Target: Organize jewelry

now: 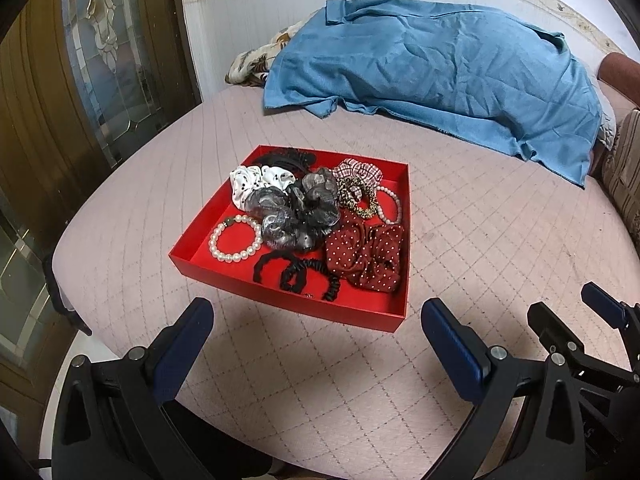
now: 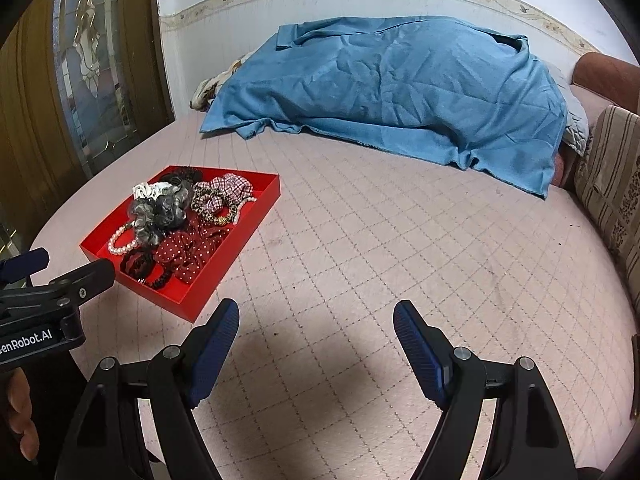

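A red tray [image 1: 288,300] sits on the pink quilted bed, holding a white pearl bracelet [image 1: 234,239], grey scrunchies [image 1: 298,210], a dark red dotted scrunchie [image 1: 366,252], black scrunchies [image 1: 296,270], a white dotted scrunchie [image 1: 256,182] and a second pearl bracelet [image 1: 394,204]. My left gripper [image 1: 316,316] is open and empty, just in front of the tray's near edge. My right gripper [image 2: 316,320] is open and empty over bare bed, right of the tray [image 2: 192,304]. The pearl bracelet [image 2: 122,242] also shows in the right wrist view.
A crumpled blue cloth [image 1: 432,72] covers a heap at the back of the bed. A wooden door with glass panes [image 1: 100,60] stands to the left. A striped cushion [image 2: 612,184] lies at the right edge. The bed's front edge curves close below the grippers.
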Action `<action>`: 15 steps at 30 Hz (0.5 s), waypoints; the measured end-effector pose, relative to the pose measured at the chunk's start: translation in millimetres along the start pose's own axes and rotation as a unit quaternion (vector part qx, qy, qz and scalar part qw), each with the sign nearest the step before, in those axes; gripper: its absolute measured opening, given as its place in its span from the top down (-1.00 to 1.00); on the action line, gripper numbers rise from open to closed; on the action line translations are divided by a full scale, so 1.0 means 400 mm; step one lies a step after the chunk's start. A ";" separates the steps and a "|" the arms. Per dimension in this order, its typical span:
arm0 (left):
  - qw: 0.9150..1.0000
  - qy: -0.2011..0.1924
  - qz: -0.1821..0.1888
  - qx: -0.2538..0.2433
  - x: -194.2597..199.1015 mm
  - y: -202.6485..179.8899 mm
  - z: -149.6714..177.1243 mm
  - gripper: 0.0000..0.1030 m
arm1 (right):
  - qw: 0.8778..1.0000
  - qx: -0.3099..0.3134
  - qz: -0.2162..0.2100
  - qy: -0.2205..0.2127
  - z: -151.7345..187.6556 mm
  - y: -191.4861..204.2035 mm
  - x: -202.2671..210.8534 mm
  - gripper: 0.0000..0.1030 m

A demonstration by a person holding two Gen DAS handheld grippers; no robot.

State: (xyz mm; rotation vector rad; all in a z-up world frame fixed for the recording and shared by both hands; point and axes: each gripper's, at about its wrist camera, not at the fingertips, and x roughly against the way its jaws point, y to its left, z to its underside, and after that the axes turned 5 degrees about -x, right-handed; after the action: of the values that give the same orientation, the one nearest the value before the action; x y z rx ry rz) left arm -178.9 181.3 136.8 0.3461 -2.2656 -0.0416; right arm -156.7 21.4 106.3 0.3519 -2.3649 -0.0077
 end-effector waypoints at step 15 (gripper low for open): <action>1.000 0.018 0.004 0.007 -0.034 0.010 0.006 -1.00 | 1.000 0.006 0.003 0.005 0.002 0.012 -0.013 -0.62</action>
State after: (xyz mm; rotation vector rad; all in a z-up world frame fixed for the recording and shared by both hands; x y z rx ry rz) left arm -172.9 188.4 125.7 0.3439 -2.2331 -0.0156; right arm -155.0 27.4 102.7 0.3506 -2.3563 0.0107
